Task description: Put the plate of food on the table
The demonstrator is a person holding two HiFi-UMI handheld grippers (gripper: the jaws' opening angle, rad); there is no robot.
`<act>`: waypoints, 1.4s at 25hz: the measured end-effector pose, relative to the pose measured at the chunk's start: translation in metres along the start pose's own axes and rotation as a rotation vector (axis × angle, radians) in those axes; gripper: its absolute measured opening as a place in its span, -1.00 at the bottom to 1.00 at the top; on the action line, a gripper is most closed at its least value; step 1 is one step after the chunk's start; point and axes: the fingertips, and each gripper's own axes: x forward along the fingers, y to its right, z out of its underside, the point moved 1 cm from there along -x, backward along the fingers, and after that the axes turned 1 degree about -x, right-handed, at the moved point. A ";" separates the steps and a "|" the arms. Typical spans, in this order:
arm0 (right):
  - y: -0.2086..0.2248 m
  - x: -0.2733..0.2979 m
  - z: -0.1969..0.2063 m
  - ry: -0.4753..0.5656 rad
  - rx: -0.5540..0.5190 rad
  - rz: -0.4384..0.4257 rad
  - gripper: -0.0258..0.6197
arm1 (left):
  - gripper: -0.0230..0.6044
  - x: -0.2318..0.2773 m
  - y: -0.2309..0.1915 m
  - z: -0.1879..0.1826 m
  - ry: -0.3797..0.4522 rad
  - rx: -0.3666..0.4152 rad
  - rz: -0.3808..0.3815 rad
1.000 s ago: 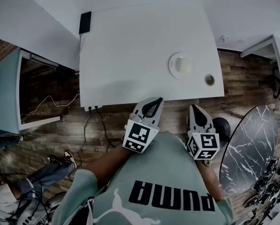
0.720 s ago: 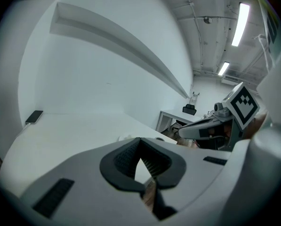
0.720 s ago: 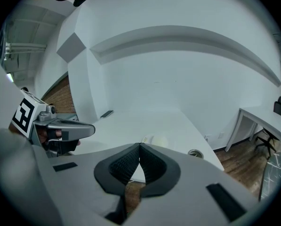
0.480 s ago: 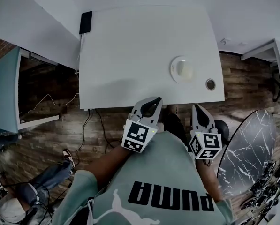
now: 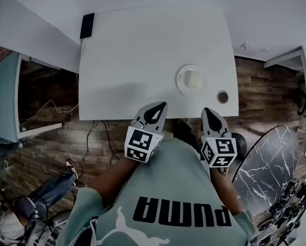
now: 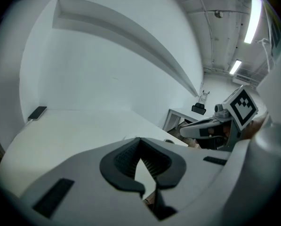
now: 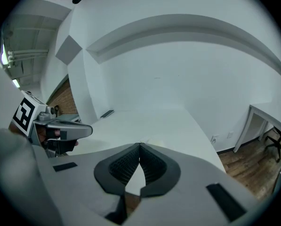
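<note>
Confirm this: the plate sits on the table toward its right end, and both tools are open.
Not open: the left tool and right tool are shut and empty, as each gripper view shows. The plate does sit on the table toward its right end.

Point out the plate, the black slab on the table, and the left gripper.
plate (image 5: 179, 80): head view, left rim.
black slab (image 5: 87, 25): head view, its middle.
left gripper (image 5: 163, 104): head view, tips of its shut jaws.

Round white plate (image 5: 179, 82) with pale food (image 5: 194, 79), flat on white table (image 5: 142, 50), toward right near edge.
</note>
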 end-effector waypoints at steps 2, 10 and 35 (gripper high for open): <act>0.011 0.007 -0.001 -0.013 0.007 -0.006 -0.90 | -0.91 0.012 -0.002 0.004 -0.026 -0.032 0.002; 0.051 0.047 0.000 -0.096 0.036 -0.070 -0.90 | -0.71 0.064 -0.012 0.008 -0.119 -0.193 0.040; 0.120 0.132 0.033 -0.342 0.193 -0.196 -0.73 | -0.37 0.174 -0.054 0.042 -0.329 -0.467 -0.073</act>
